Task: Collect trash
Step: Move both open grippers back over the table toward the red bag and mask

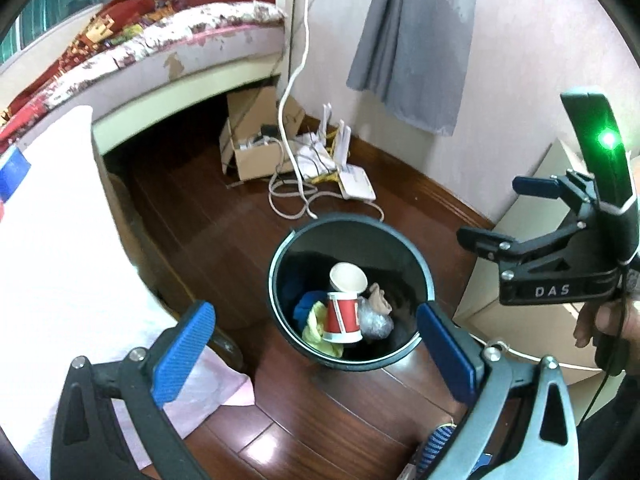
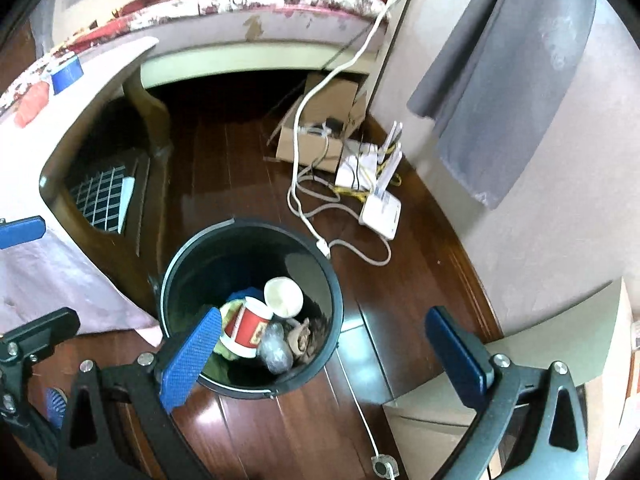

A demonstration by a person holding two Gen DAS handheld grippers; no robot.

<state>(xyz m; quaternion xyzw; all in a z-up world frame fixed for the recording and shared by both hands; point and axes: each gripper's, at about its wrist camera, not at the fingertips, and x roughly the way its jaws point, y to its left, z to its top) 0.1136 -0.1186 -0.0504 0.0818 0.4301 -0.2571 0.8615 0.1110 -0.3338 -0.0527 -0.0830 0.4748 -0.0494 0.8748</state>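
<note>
Dark wood floor [image 1: 224,216] surrounds the black bin [image 1: 420,264], which holds a red paper cup [image 1: 342,318], a white cup [image 1: 347,276] and crumpled wrap [image 1: 374,322]; cables [image 1: 292,196] and a cardboard box [image 1: 252,160] lie beyond. Left gripper [image 1: 316,350] is spread wide, empty, above the bin.

From the right wrist, the bin [image 2: 176,264] stands just beside a cloth-covered table [image 2: 48,240], router [image 2: 382,210] behind. Right gripper [image 2: 324,354] gapes wide, holding nothing.
</note>
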